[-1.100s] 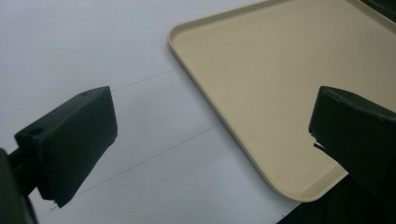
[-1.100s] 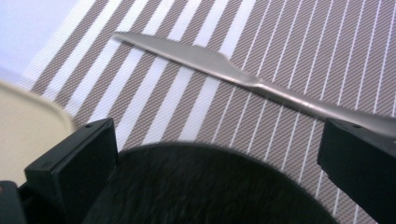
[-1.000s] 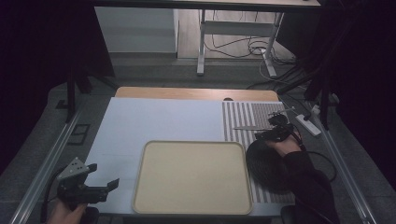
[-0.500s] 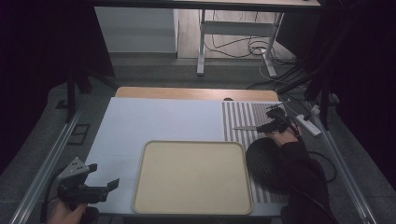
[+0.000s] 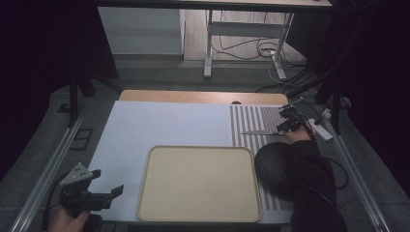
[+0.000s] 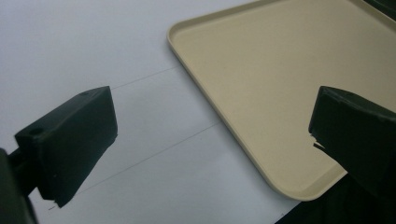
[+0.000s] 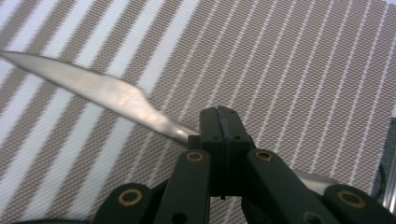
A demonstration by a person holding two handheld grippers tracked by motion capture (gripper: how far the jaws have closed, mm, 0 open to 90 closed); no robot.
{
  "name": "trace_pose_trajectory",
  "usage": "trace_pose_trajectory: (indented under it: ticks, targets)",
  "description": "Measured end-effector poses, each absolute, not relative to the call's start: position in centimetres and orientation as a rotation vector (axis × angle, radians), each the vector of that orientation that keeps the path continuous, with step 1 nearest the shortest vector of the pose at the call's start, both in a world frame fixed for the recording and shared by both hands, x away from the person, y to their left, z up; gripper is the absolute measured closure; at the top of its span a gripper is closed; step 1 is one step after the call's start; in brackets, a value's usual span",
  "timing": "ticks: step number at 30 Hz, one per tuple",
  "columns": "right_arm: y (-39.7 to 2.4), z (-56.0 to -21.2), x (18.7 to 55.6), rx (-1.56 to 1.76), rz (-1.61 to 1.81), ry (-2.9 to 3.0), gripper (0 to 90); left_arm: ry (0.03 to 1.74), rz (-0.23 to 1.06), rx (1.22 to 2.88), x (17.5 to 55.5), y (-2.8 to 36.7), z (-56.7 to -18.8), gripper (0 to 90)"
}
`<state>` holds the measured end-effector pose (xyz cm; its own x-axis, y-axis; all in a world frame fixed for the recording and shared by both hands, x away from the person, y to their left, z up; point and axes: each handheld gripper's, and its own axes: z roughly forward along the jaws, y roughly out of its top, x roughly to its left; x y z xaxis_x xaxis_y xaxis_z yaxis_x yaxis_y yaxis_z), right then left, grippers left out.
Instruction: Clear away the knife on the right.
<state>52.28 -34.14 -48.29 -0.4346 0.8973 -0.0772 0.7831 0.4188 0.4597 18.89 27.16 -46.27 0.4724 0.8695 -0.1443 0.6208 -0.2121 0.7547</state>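
Right gripper (image 7: 219, 126) clamped on knife (image 7: 93, 91) over striped mat (image 7: 303, 70); left gripper (image 6: 210, 135) wide beside tray (image 6: 261, 74)

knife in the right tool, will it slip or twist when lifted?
The knife looks like smooth polished metal, so probably slippery. The right tool is shut on its narrow neck, blade reaching far to one side, so it may pivot. Likely stiff, not floppy.

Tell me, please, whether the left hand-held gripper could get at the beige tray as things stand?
Probably yes: the left hand-held gripper is open, beside the beige tray, with bare white mat between them.
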Motion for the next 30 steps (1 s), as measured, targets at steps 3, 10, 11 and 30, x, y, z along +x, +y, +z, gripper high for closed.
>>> trace_pose_trajectory:
  ticks: [3,10,11,30]
  targets:
    - [-34.6,-48.6,52.9,1.462,0.507,2.348,90.0,1.243,0.398,1.934,18.9,27.1,-46.3,0.6]
    - [-35.6,-49.8,53.7,1.468,0.425,2.325,90.0,1.242,0.399,1.937,18.9,27.1,-46.3,0.7]
    - [-36.1,-49.8,53.6,1.482,0.434,2.318,90.0,1.241,0.399,1.937,18.9,27.1,-46.3,0.7]
    - [-37.4,-49.0,50.5,1.442,0.325,2.536,90.0,1.237,0.404,1.944,18.9,27.1,-46.3,1.0]
